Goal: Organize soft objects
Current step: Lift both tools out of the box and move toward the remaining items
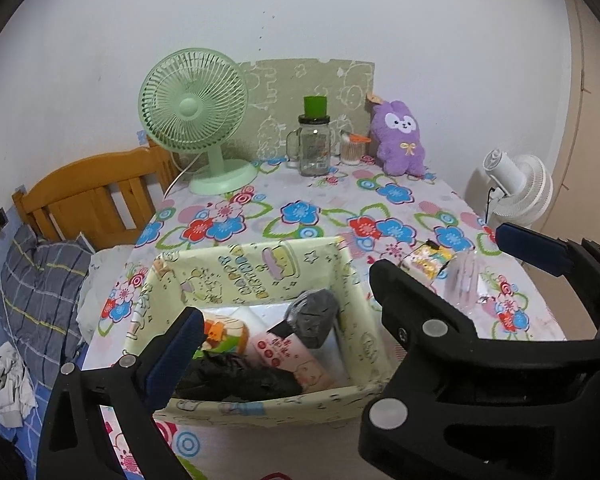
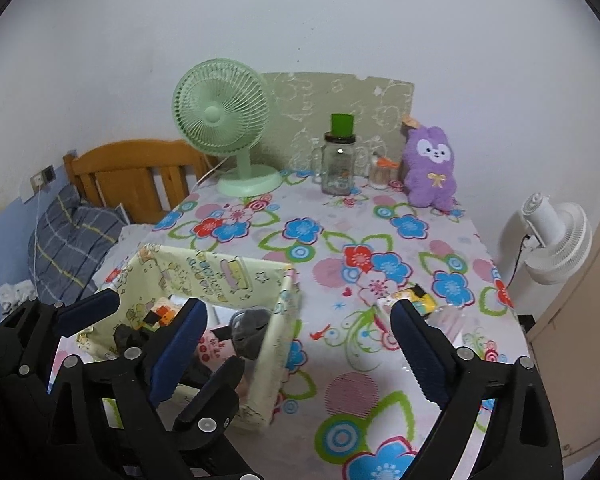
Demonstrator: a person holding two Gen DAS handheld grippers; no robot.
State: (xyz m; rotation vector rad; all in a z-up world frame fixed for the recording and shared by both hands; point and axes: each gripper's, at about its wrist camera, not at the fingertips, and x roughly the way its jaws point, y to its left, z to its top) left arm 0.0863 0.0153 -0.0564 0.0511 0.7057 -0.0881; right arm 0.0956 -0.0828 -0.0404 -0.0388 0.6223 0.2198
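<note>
A pale yellow fabric box (image 1: 240,268) (image 2: 208,270) stands on the flowered table. Inside it lie a grey bundle (image 1: 314,316) (image 2: 250,330), a pink packet (image 1: 288,356), black cloth (image 1: 236,376) and an orange-and-white item (image 1: 224,334). A purple plush bunny (image 1: 400,138) (image 2: 430,166) sits upright at the table's far edge. A yellow packet (image 1: 428,260) (image 2: 414,298) and a clear plastic packet (image 1: 464,280) (image 2: 450,322) lie right of the box. My left gripper (image 1: 284,316) is open and empty over the box's near side. My right gripper (image 2: 300,344) is open and empty above the table, right of the box.
A green desk fan (image 1: 194,108) (image 2: 222,114), a glass jar with green lid (image 1: 314,140) (image 2: 340,156) and a small cup (image 1: 352,148) stand at the back. A white floor fan (image 1: 516,188) (image 2: 556,240) is off the right edge. A bed with wooden headboard (image 1: 92,196) lies left.
</note>
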